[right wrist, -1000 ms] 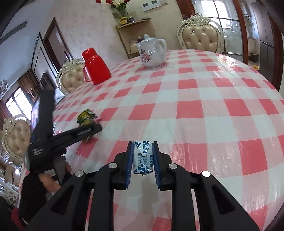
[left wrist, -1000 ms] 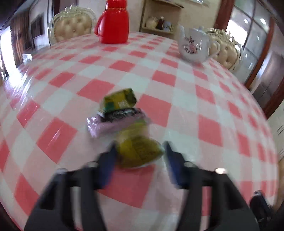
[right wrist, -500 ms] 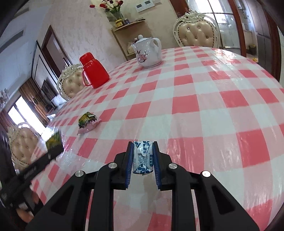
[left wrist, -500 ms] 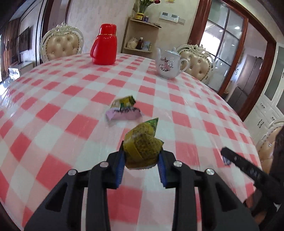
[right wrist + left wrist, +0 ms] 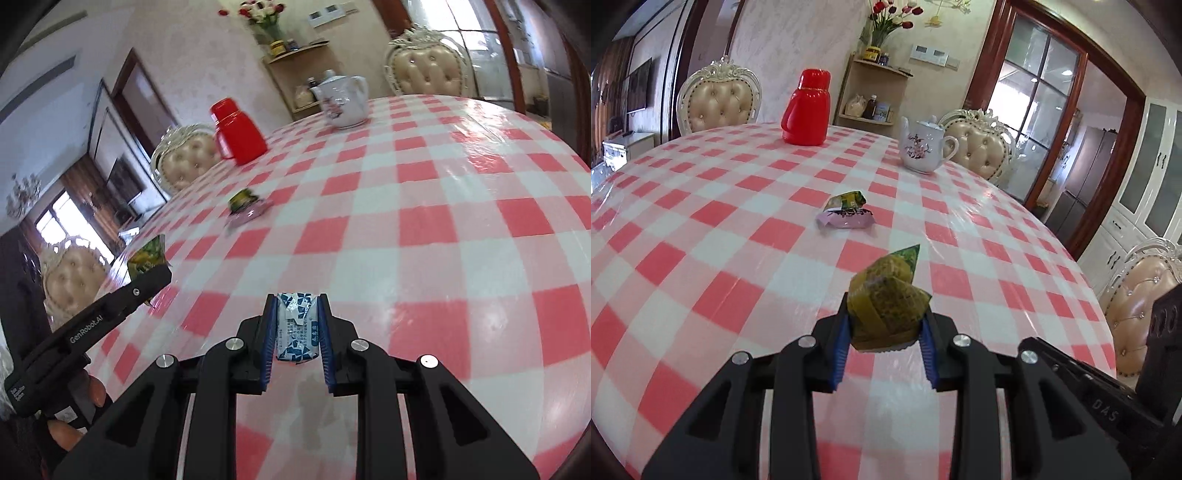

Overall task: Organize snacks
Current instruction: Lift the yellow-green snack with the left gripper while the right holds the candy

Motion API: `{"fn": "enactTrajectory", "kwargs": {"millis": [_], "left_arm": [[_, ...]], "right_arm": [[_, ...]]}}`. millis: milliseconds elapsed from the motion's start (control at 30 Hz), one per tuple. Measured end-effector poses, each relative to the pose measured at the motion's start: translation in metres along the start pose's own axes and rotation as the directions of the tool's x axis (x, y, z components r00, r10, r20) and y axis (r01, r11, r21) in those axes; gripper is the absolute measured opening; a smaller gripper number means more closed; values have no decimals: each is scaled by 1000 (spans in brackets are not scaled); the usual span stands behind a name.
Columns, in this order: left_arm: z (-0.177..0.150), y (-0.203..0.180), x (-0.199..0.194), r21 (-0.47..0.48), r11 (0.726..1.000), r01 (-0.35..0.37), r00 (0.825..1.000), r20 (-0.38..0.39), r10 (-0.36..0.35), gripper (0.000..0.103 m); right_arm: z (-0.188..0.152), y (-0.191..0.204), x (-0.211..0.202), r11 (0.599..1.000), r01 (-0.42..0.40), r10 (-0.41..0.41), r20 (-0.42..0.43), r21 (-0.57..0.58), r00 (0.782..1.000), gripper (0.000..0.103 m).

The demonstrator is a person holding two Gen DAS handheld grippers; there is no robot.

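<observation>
Left gripper point(image 5: 884, 325) squeezes green snack point(image 5: 886, 302), jaws narrow, pads tight on wrapper, snack up off table point(image 5: 701, 229). Right gripper point(image 5: 297, 328) pinches blue-white candy point(image 5: 297, 326), jaws almost shut. Two more snacks, yellow-green one point(image 5: 847, 200) on pink one point(image 5: 846, 218), sit together near middle of table, far from edges. Likely step: carry held snacks to that pile. Do it well: keep squeeze steady, go slow, one hand first, set down just beside pile, don't bump pile, then let go.
</observation>
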State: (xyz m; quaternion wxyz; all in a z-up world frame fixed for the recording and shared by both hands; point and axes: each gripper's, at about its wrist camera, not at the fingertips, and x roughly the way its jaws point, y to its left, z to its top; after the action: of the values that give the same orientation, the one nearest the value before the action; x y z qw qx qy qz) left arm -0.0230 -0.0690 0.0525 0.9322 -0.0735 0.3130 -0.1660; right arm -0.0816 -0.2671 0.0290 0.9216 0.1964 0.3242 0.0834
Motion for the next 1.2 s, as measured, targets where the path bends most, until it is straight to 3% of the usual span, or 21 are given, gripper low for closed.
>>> {"fn": "enactTrajectory", "kwargs": {"millis": [167, 667, 1200], "left_arm": [[-15, 7, -23, 12, 1000, -12, 1000, -1, 12, 34], [-64, 0, -83, 215, 969, -123, 991, -30, 133, 34], [-111, 37, -129, 234, 955, -181, 980, -44, 196, 35]], "right_arm": [[-18, 20, -9, 998, -17, 15, -30, -55, 999, 22], [-51, 62, -48, 983, -38, 30, -43, -182, 999, 22], [-81, 113, -53, 953, -92, 65, -100, -288, 993, 22]]}}
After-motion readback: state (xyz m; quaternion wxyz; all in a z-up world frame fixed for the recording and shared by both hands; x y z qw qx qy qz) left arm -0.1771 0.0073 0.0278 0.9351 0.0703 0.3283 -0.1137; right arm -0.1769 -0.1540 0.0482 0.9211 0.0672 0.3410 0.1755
